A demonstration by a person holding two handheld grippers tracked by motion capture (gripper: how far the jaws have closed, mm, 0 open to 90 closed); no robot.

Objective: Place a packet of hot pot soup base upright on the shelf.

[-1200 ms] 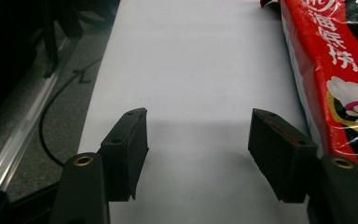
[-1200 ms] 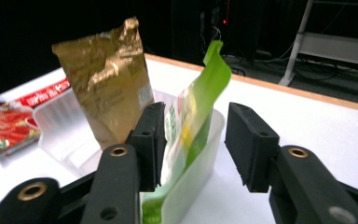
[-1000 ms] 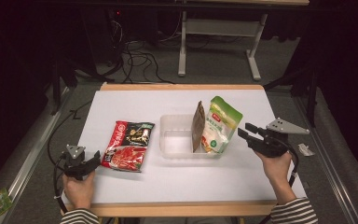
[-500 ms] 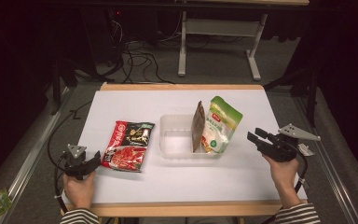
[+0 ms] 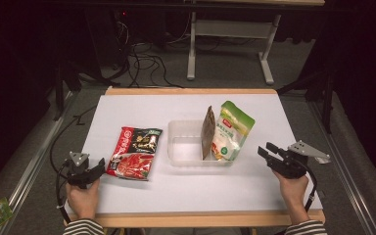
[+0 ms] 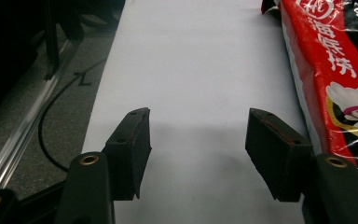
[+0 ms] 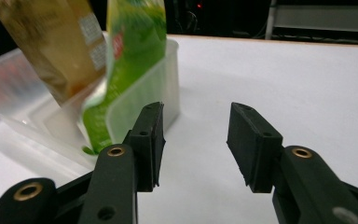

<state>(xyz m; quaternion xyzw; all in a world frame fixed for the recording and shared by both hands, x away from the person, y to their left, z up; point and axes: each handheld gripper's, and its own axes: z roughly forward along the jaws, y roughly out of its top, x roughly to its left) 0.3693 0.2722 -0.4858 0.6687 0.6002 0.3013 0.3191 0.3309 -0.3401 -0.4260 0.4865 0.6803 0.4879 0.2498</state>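
**Two open grippers are waiting beside the snack bags**

On the left side of the white table [image 5: 142,105], a hand [image 5: 82,198] is holding the left gripper [image 5: 98,167] low near the front edge. Its two black jaws are standing wide apart with nothing between them. In the left gripper view, the left gripper [image 6: 196,140] is pointing along the bare white tabletop, and its jaws are casting a soft shadow there.

Just beside it, to the right, a red and black bag [image 5: 135,152] is lying flat on the table. The gripper is near the bag's bottom left corner, but it is not touching it. In the left gripper view the red and black bag [image 6: 328,65] is running along the right edge.

In the middle, a clear plastic tub [image 5: 183,152] is sitting on the table. Two bags are standing inside its right end. A brown bag [image 5: 207,132] is leaning there, and a green and white bag [image 5: 231,131] is leaning right next to it.

On the right, another hand [image 5: 291,188] is holding the right gripper [image 5: 266,150]. It is pointing toward the tub but staying apart from it. Its jaws are standing open and are holding nothing. In the right gripper view, the right gripper [image 7: 196,140] is sitting low over the table, with the clear plastic tub [image 7: 163,79] and the green and white bag [image 7: 130,51] up ahead on the left.
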